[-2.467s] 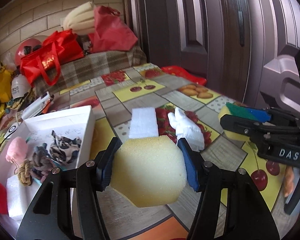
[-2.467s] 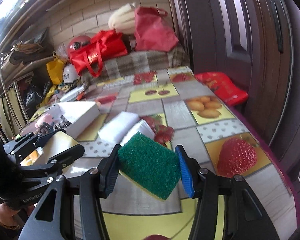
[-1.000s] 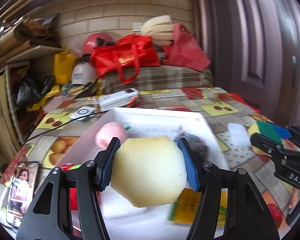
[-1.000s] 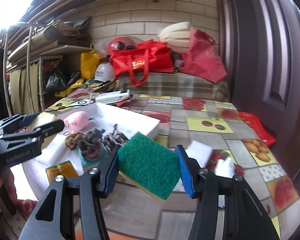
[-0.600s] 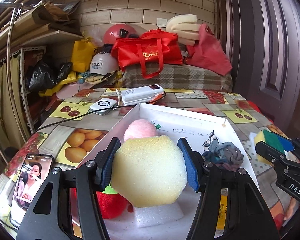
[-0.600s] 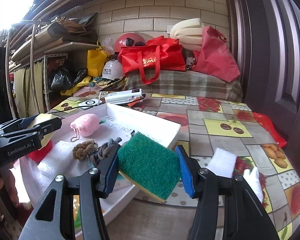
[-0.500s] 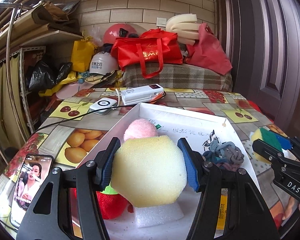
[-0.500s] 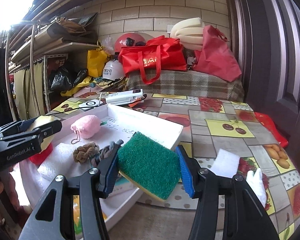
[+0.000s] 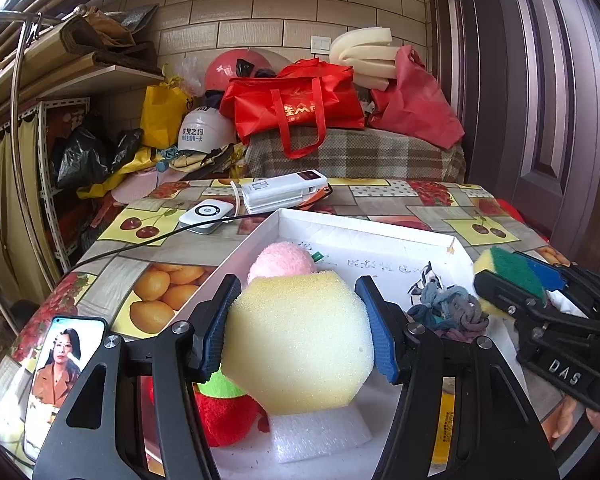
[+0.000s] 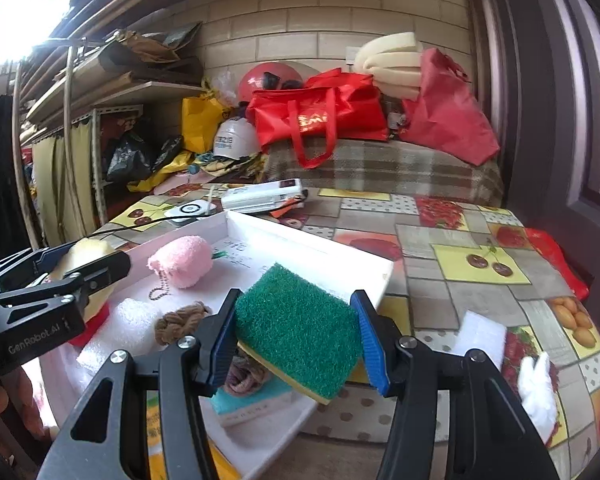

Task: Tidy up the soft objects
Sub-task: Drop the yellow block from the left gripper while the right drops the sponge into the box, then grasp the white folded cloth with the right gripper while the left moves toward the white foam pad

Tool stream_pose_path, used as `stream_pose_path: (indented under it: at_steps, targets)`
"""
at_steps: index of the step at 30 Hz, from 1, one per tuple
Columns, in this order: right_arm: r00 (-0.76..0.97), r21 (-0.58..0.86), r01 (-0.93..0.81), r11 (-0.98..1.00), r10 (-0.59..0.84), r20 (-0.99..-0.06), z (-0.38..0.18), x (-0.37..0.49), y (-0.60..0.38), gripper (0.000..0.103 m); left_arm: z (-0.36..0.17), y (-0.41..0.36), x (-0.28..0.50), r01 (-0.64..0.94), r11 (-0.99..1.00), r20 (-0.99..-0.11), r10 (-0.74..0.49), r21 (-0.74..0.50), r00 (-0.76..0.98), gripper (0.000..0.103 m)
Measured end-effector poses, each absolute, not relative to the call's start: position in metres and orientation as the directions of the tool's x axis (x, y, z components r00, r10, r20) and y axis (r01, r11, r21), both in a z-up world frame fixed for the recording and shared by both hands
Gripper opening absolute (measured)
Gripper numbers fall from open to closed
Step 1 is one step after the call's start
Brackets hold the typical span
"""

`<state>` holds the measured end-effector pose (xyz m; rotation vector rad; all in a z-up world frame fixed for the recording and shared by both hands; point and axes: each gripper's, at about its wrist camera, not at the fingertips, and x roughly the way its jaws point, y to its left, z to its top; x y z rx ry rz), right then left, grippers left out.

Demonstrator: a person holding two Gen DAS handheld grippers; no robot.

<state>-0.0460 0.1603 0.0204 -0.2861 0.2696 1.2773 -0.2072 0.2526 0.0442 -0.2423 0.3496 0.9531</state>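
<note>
My left gripper (image 9: 300, 332) is shut on a pale yellow sponge (image 9: 300, 340) and hangs over the near left part of the white tray (image 9: 364, 226). My right gripper (image 10: 298, 338) is shut on a green scouring sponge (image 10: 300, 324) with a yellow underside, above the tray's (image 10: 312, 246) near right edge. In the tray lie a pink plush (image 9: 282, 258), a red plush strawberry (image 9: 224, 416), a white foam block (image 9: 316, 436), knotted hair ties (image 9: 448, 312) and a brown knot (image 10: 180, 320). On the cloth to the right rest a white foam pad (image 10: 482, 338) and a white glove (image 10: 536, 392).
A phone (image 9: 56, 372) lies at the table's near left edge. A white charger puck (image 9: 206, 212) with a black cable and a power bank (image 9: 284, 190) sit behind the tray. Red bags (image 9: 296, 104), a helmet and foam rolls pile up at the back; a door (image 9: 540, 100) stands at the right.
Both grippers swung left from the table's right side to over the white tray, sponges still held. In the last half second the right gripper crept further over the tray; the left stayed still.
</note>
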Motion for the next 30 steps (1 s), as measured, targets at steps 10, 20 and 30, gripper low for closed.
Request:
stream_pose_path:
  at_steps: [10,20,30]
  targets:
    - [0.233,-0.161,-0.969,0.186,0.903,-0.361,0.020,-0.066,0.187,0.054,0.043,0.265,-0.208,-0.831,0.553,-0.410,0.746,-0.059,0.526,0.060]
    - [0.263,-0.177,-0.961,0.210,0.889,-0.374,0.020,-0.058,0.211,0.062,0.040,0.281,-0.208,-0.835,0.543,-0.459,0.722,-0.087,0.518,0.064]
    - [0.278,-0.128,-0.960,0.249,0.901,-0.332,0.025,-0.051,0.201,0.086,0.041,0.275,-0.207,-0.854,0.517,-0.440,0.755,-0.058,0.487,0.091]
